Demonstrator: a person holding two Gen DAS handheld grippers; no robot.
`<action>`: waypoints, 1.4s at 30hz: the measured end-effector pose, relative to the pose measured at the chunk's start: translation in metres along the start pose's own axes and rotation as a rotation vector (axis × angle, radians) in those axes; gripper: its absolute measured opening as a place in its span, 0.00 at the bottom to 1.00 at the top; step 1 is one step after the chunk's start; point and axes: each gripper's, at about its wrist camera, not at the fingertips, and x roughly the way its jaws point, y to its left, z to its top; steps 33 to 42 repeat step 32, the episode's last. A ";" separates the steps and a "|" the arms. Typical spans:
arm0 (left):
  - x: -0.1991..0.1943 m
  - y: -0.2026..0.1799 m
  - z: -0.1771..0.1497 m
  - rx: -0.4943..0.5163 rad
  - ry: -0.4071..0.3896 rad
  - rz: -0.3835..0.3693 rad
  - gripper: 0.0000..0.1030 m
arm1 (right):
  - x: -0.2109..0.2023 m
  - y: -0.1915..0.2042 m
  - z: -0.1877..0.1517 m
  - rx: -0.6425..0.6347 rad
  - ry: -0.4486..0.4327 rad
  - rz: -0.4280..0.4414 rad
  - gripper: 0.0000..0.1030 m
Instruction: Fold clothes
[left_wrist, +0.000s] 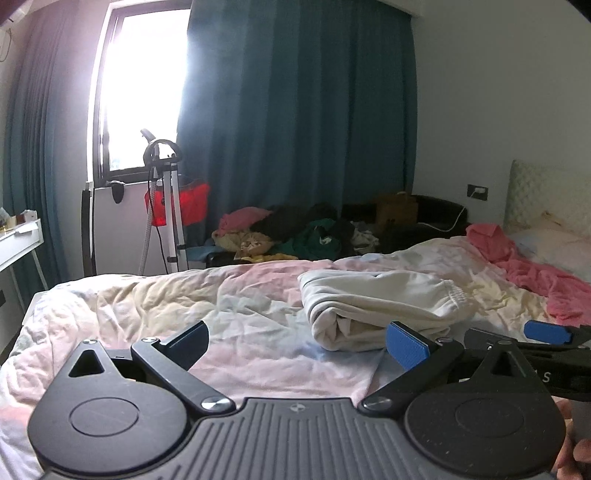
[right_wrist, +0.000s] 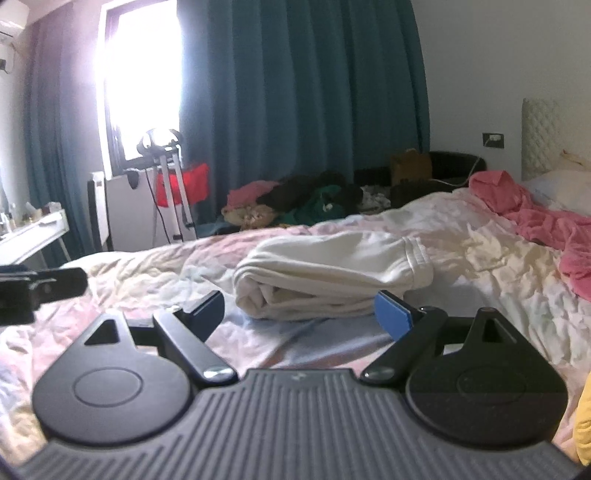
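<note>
Nearest in each wrist view is the ribbed grey body of the tool with its two round black pivots. The left gripper has its jaws spread wide, with nothing between them but rumpled bedding. The right gripper is likewise spread and empty; its blue pad sits just in front of the near edge of the folded garment, and whether it touches cannot be told. In the left wrist view the right gripper's blue-tipped finger pokes in from the right side, close beside the left tool.

Both hang low over the near part of the bed, whose pale pink, cream and blue duvet is soft and heavily creased. To the left of the garment the duvet lies bare all the way to the bed's foot end.

The folded cream garment lies near the middle of the bed, a thick flat bundle of soft knit, with rounded folds facing the grippers and a ribbed cuff at its right end.

Further toward the head end, a crumpled pink cloth trails along the right side up to a pillow and a quilted white headboard.

Beyond the bed's far edge a heap of mixed clothes lies on the floor before teal curtains, with a tripod by the bright window.
</note>
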 end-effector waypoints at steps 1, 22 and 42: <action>0.001 0.000 0.000 -0.003 0.000 -0.002 1.00 | 0.001 0.000 -0.001 0.001 -0.001 -0.003 0.87; 0.011 -0.009 -0.005 -0.003 0.031 -0.006 1.00 | 0.008 0.002 -0.002 0.000 0.036 -0.005 0.87; 0.008 -0.006 -0.005 -0.001 0.029 0.015 1.00 | 0.007 0.003 -0.002 0.003 0.035 -0.009 0.87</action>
